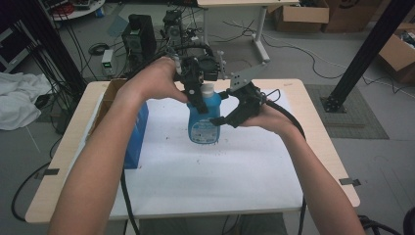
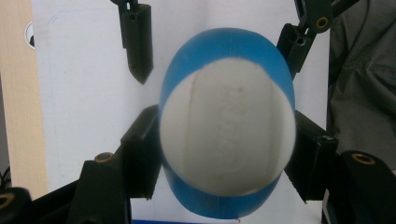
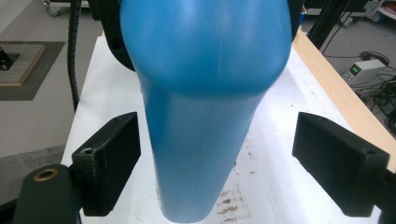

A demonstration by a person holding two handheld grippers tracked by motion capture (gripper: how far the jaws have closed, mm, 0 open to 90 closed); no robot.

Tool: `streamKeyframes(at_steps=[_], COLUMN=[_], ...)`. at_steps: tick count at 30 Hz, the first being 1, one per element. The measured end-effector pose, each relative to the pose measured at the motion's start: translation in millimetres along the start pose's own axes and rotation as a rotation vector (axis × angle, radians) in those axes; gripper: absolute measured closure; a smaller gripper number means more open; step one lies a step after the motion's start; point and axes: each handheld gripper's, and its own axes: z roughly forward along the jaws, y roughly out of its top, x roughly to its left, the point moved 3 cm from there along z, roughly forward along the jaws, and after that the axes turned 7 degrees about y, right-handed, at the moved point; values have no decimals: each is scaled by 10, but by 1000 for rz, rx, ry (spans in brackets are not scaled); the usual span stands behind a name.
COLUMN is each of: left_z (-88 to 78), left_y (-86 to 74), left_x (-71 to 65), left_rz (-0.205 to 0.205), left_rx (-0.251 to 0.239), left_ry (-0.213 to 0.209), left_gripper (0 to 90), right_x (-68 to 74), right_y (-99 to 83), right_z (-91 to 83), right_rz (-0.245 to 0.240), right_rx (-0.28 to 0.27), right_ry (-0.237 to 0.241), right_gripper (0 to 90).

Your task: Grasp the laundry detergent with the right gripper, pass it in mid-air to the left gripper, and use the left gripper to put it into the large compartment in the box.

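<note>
The surface [image 1: 313, 147] was covered by a white sheet [image 1: 220, 171], with a blue box [image 1: 137, 137] standing near its left edge. A blue bottle [image 1: 204, 120] with a white cap [image 2: 227, 126] stood upright near the middle of the sheet. The left tool [image 1: 198, 90] was seen from above closed on the cap. The right tool [image 1: 230, 115] was held open around the bottle's body, its jaws clear of both sides
</note>
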Motion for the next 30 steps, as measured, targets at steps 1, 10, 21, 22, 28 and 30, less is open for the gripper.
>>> streamKeyframes(at_steps=[1, 10, 21, 22, 28, 30], left_z=[-5, -80, -276, -299, -458, -521], left_y=[-2, -42, -280, -315, -560, -646], left_x=[1, 52, 218, 238, 335, 367], left_rz=[-3, -70, -289, -321, -510, -574], left_rx=[0, 23, 147, 157, 221, 233], left_ry=[1, 20, 82, 87, 101, 111], left_gripper=[386, 386, 386, 386, 386, 386], right_x=[-1, -55, -109, -107, -109, -113], right_y=[-4, -65, -257, -271, -345, -368], right_z=[-1, -80, -219, -229, -301, -324], right_rz=[3, 40, 38, 37, 30, 32], right_rx=[2, 21, 207, 225, 330, 360], right_ry=[3, -20, -102, -106, -134, -147], right_gripper=[149, 148, 154, 154, 161, 163])
